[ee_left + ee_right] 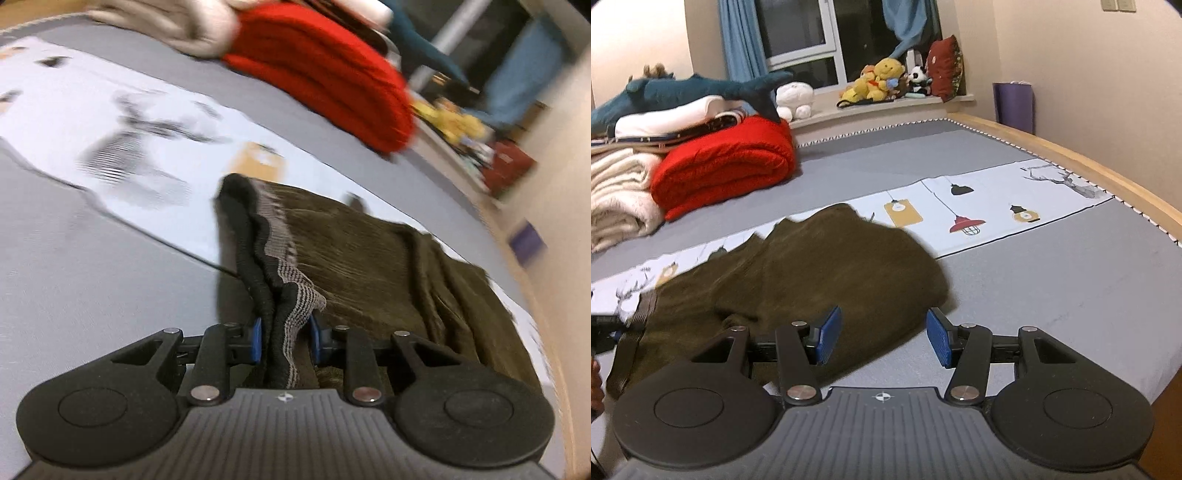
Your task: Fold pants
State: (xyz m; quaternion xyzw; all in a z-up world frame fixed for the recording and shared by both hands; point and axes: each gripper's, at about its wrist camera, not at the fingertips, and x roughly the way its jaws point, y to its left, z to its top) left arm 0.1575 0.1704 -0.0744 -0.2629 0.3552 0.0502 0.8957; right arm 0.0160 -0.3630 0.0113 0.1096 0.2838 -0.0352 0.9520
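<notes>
Nearest the left wrist camera, the left gripper (283,338) is clenched on the black elastic waistband (258,258) of the pants (369,266), the band bunched between its blue pads. These olive pants (812,273) lie crumpled on the bed (1052,295), across its white printed strip (997,206) and toward the near edge. Beside them the right gripper (884,336) hovers with its jaws released, holding nothing, its left pad just over the cloth's near fold. Corded fabric like this looks soft, limp and fairly light, so it likely sags and drags; the firmer waistband and hems seem the safest holds. A red blanket (727,162) sits at the far left corner.
</notes>
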